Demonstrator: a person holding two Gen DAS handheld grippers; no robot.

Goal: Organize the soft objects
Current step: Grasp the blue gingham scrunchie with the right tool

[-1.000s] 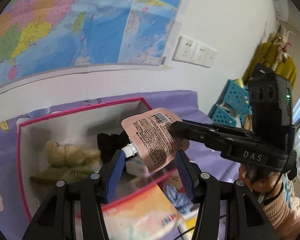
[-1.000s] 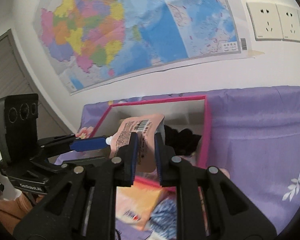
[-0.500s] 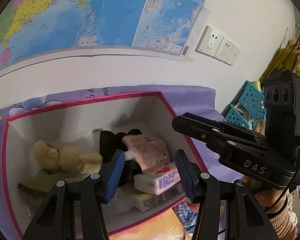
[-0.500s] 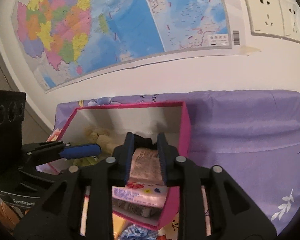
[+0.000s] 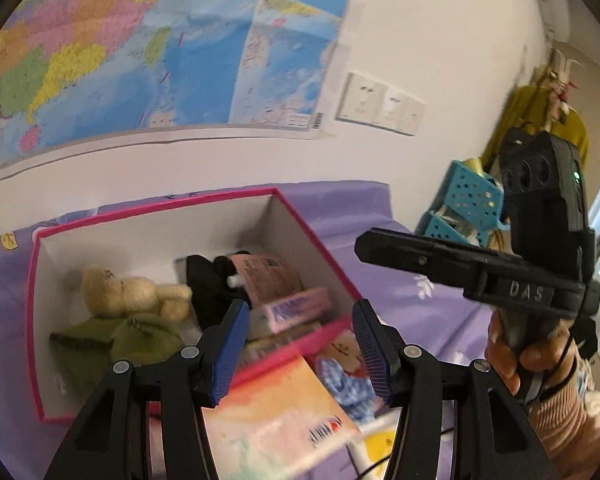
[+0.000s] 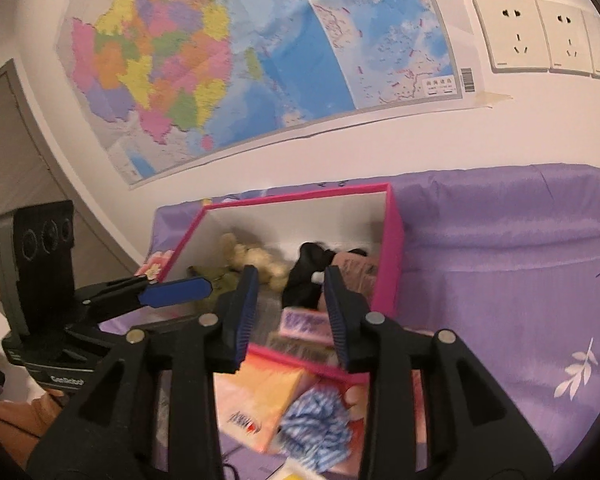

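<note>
Pouch lies against box wall; both tongs spread, seemingly above its rim.

Both tools are matte black plastic with silver round screws at the joints. The left gripper carries ribbed blue pads on its fingers; the right gripper has the same. Seen from the left, the right tool reads "DAS" in raised letters and shows a green light. The right hand has bare skin, a ribbed pink sleeve and a thin black cable.

Open right hand-held gripper above pink box.
</note>
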